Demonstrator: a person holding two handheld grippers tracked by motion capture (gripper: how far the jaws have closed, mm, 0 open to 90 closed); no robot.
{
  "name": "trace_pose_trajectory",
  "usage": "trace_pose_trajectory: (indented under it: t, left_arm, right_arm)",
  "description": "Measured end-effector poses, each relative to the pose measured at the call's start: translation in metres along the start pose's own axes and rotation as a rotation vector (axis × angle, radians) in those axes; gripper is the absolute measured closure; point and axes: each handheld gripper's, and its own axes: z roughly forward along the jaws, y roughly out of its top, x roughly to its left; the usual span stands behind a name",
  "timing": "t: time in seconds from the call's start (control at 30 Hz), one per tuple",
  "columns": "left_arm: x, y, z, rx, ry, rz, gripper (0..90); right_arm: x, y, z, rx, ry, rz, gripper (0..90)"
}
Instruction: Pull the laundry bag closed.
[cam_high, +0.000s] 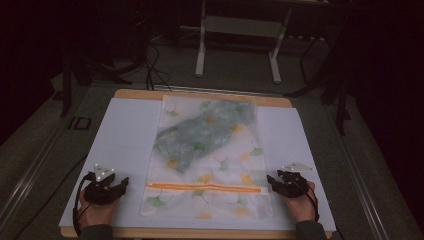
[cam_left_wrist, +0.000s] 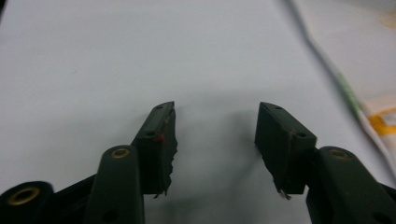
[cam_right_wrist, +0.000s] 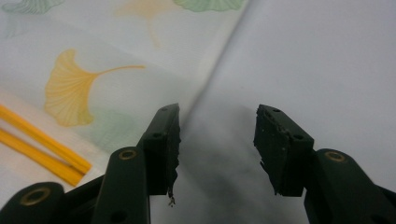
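From the high view, a see-through bag (cam_high: 207, 157) with a leaf print lies flat on the white sheet (cam_high: 125, 150) that covers the tabletop (cam_high: 200, 233). The bag's long side runs from 6 o'clock to 12 o'clock. Something soft and folded sits inside it, toward 12 o'clock. An orange zipper (cam_high: 205, 188) crosses the bag from 9 o'clock to 3 o'clock, near the person's end. The left gripper (cam_high: 120, 183) waits at the zipper's 9 o'clock end, a little way off the bag. The right gripper (cam_high: 271, 180) sits at the 3 o'clock end, just beside the bag's edge. It looks like the nearer one. Both point in toward the zipper.

In the left gripper view, the left gripper (cam_left_wrist: 215, 122) is spread wide and holds nothing. Bare white sheet lies under it. The bag's edge (cam_left_wrist: 345, 88) and a bit of orange zipper (cam_left_wrist: 385, 122) lie off at 2 o'clock.

In the right gripper view, the right gripper (cam_right_wrist: 217, 122) is also spread wide and holds nothing. The bag's edge (cam_right_wrist: 210, 79) runs right up to its left jaw. The orange zipper (cam_right_wrist: 42, 147) ends at 9 o'clock, close by.
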Motion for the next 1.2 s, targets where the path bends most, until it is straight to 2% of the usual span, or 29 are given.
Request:
trace_pose_trajectory:
  t: [0.1, 0.13, 0.17, 0.2, 0.23, 0.3, 0.33, 0.37, 0.47, 0.53, 0.57, 0.67, 0.7, 0.73, 0.77, 0.8, 0.83, 0.87, 0.9, 0.93, 1.0, 1.03, 1.07, 1.1, 1.2]
  left_arm:
    - [-0.005, 0.002, -0.001, -0.011, -0.014, 0.05, 51.3]
    - [-0.005, 0.002, -0.001, -0.011, -0.014, 0.05, 51.5]
    - [-0.007, 0.002, -0.002, -0.019, -0.024, 0.075, 51.5]
    - [-0.007, 0.002, -0.002, -0.019, -0.024, 0.075, 51.5]
    - [-0.009, 0.003, -0.003, -0.028, -0.05, 0.088, 52.1]
    - [-0.01, 0.004, -0.003, -0.028, -0.059, 0.092, 52.4]
    - [-0.011, 0.004, -0.003, -0.022, -0.082, 0.101, 52.4]
    - [-0.011, 0.004, -0.003, -0.022, -0.082, 0.101, 52.6]
    - [-0.015, 0.005, -0.001, 0.0, -0.116, 0.096, 54.1]
    - [-0.015, 0.006, -0.001, 0.008, -0.124, 0.098, 55.5]
    - [-0.015, 0.006, -0.001, 0.01, -0.126, 0.099, 55.7]
    - [-0.014, 0.006, -0.002, 0.0, -0.129, 0.091, 55.5]
    - [-0.012, 0.006, -0.004, -0.004, -0.145, 0.07, 55.0]
    - [-0.012, 0.006, -0.004, -0.004, -0.145, 0.07, 54.5]
    - [-0.011, 0.006, -0.006, -0.021, -0.159, 0.054, 54.3]
    - [-0.011, 0.006, -0.006, -0.021, -0.159, 0.054, 54.2]
    - [-0.011, 0.006, -0.008, -0.025, -0.155, 0.054, 53.7]
    - [-0.011, 0.006, -0.009, -0.029, -0.157, 0.053, 53.7]
    - [-0.012, 0.006, -0.009, -0.029, -0.154, 0.056, 53.7]
    - [-0.012, 0.006, -0.009, -0.029, -0.154, 0.056, 53.9]
    - [-0.011, 0.005, -0.01, -0.024, -0.158, 0.057, 54.1]
    - [-0.011, 0.005, -0.01, -0.024, -0.158, 0.057, 54.1]
    - [-0.012, 0.005, -0.01, -0.023, -0.16, 0.057, 54.1]
    - [-0.012, 0.005, -0.01, -0.023, -0.16, 0.057, 54.0]
    - [-0.014, 0.005, -0.009, -0.018, -0.167, 0.07, 53.8]
  right_arm:
    - [0.003, 0.002, -0.001, -0.008, 0.02, -0.014, 53.0]
    - [0.003, 0.002, -0.001, -0.008, 0.02, -0.014, 53.0]
    - [0.005, 0.003, -0.003, -0.013, 0.028, -0.036, 53.9]
    - [0.005, 0.003, -0.003, -0.013, 0.028, -0.036, 53.9]
    - [0.007, 0.004, -0.005, -0.016, 0.036, -0.053, 53.8]
    - [0.009, 0.005, -0.006, -0.028, 0.043, -0.06, 53.6]
    - [0.01, 0.006, -0.007, -0.033, 0.05, -0.06, 53.3]
    - [0.01, 0.006, -0.007, -0.033, 0.05, -0.06, 53.3]
    - [0.018, 0.013, -0.009, -0.066, 0.102, -0.07, 53.6]
    - [0.02, 0.015, -0.008, -0.071, 0.115, -0.073, 54.0]
    - [0.025, 0.02, -0.007, -0.077, 0.14, -0.096, 54.9]
    - [0.032, 0.025, -0.005, -0.078, 0.163, -0.123, 55.2]
    - [0.038, 0.029, -0.002, -0.075, 0.188, -0.144, 55.6]
    - [0.038, 0.029, -0.002, -0.075, 0.188, -0.144, 55.6]
    - [0.046, 0.032, 0.0, -0.082, 0.217, -0.163, 54.4]
    - [0.046, 0.032, 0.0, -0.082, 0.217, -0.163, 54.4]
    - [0.054, 0.036, 0.002, -0.079, 0.233, -0.19, 54.4]
    - [0.054, 0.036, 0.002, -0.079, 0.233, -0.19, 54.4]
    - [0.063, 0.04, 0.005, -0.07, 0.255, -0.217, 55.0]
    - [0.063, 0.04, 0.005, -0.07, 0.255, -0.217, 55.0]
    - [0.074, 0.045, 0.01, -0.063, 0.285, -0.243, 55.2]
    - [0.074, 0.045, 0.01, -0.063, 0.285, -0.243, 55.2]
    - [0.082, 0.049, 0.012, -0.058, 0.306, -0.252, 55.7]
    - [0.082, 0.049, 0.012, -0.058, 0.306, -0.252, 55.7]
    - [0.095, 0.057, 0.015, -0.066, 0.345, -0.271, 56.1]
